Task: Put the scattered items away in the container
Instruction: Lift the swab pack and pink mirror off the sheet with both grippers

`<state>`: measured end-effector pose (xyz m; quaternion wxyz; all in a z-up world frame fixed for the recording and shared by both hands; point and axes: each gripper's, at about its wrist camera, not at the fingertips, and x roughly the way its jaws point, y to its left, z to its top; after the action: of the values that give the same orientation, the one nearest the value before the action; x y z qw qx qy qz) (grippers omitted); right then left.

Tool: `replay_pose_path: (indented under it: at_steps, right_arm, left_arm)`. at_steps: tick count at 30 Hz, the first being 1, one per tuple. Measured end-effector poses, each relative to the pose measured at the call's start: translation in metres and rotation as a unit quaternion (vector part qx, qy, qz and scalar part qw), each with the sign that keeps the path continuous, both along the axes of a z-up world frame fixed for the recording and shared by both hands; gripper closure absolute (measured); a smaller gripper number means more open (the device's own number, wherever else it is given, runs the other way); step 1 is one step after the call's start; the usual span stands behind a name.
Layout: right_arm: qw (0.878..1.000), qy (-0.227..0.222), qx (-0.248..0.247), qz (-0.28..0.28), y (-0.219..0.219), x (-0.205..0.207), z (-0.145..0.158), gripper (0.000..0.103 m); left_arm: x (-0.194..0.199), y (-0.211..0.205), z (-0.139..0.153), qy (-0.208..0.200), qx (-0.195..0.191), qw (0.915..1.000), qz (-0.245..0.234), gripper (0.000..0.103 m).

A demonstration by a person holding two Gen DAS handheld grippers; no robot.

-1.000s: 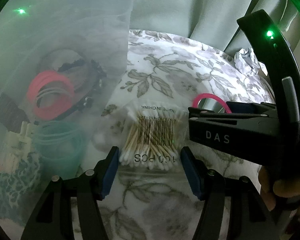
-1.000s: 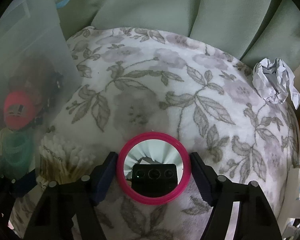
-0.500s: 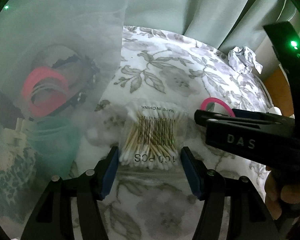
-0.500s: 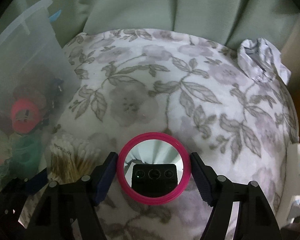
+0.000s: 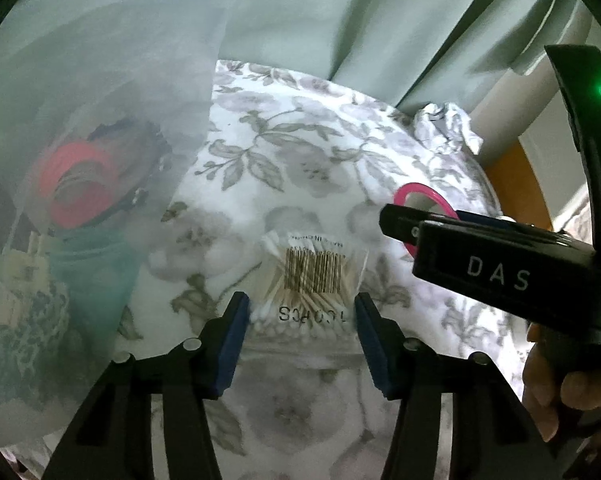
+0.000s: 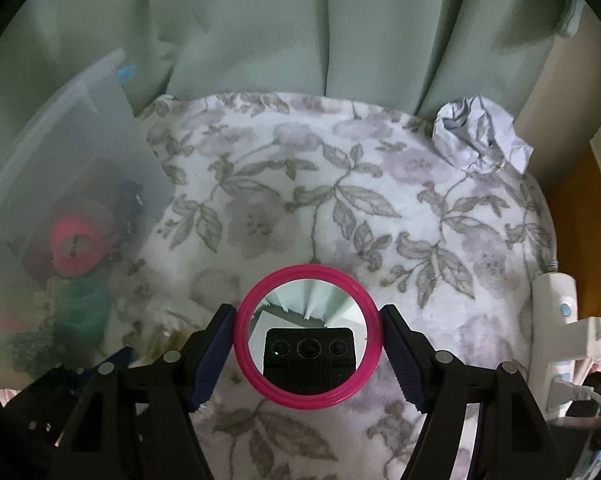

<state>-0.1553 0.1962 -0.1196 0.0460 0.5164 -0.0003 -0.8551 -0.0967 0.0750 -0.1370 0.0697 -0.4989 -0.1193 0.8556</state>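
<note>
Down our left wrist view, the left claw (image 5: 298, 320) points at a clear packet of cotton swabs (image 5: 312, 280) lying on the floral blanket (image 5: 300, 152). The packet's near end sits between the two blue pads (image 5: 230, 344), and the jaws are closing on it; we cannot tell whether the pads already press on the plastic. To the left stands the translucent container (image 5: 100, 80), its wall just beside the packet, with pink rings (image 5: 78, 184) and a green roll (image 5: 92, 276) dimly visible inside. To the right, our right claw (image 5: 428, 220) comes in from the side, held by a hand (image 5: 556, 396), with the pink-rimmed mirror (image 5: 422, 196) edge-on in its tip. A crumpled paper ball (image 5: 446, 126) lies at the blanket's far edge, in front of the green curtain (image 5: 340, 20).

Then, in our right wrist view, the right claw (image 6: 307, 340) grips the round pink-rimmed mirror (image 6: 307, 336) across its width, both pads touching the rim, and the glass reflects the camera. The mirror hangs above the floral blanket (image 6: 340, 168). The container (image 6: 60, 152) stands to the left, well apart from the mirror, and the left claw (image 6: 112, 364) shows dark at the lower left beside it. The paper ball (image 6: 480, 140) lies far off at the upper right. A white power strip (image 6: 556, 320) sits at the right edge.
</note>
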Motion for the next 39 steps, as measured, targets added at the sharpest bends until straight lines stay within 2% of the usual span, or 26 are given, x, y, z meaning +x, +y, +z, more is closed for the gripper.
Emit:
replay_pose_path:
  at_steps: [13, 23, 27, 28, 29, 36, 37, 39]
  right_arm:
    - [0.999, 0.041, 0.014, -0.022, 0.009, 0.031, 0.046, 0.027]
    - [0.995, 0.082, 0.017, -0.052, 0.028, 0.065, 0.086, 0.028]
    - [0.993, 0.100, 0.011, -0.062, 0.036, 0.078, 0.101, 0.028]
    - [0.993, 0.104, 0.009, -0.064, 0.039, 0.081, 0.104, 0.028]
    - [0.992, 0.107, 0.005, -0.066, 0.041, 0.084, 0.107, 0.028]
    - [0.990, 0.115, -0.020, -0.080, 0.054, 0.101, 0.108, 0.028]
    - [0.990, 0.115, -0.024, -0.083, 0.056, 0.104, 0.107, 0.028]
    - [0.989, 0.115, -0.030, -0.087, 0.062, 0.109, 0.105, 0.028]
  left_arm:
    - [0.020, 0.014, 0.037, 0.038, 0.023, 0.9978, -0.048, 0.050]
    - [0.031, 0.008, 0.077, 0.080, 0.049, 0.9929, -0.074, 0.050]
    - [0.031, -0.001, 0.095, 0.093, 0.063, 0.9905, -0.079, 0.059]
    - [0.031, -0.003, 0.098, 0.096, 0.068, 0.9898, -0.081, 0.070]
    - [0.031, -0.004, 0.101, 0.096, 0.070, 0.9895, -0.082, 0.072]
    - [0.035, 0.000, 0.106, 0.096, 0.061, 0.9885, -0.100, 0.071]
    - [0.035, 0.001, 0.103, 0.089, 0.059, 0.9889, -0.103, 0.068]
    - [0.037, 0.005, 0.091, 0.072, 0.052, 0.9903, -0.107, 0.057]
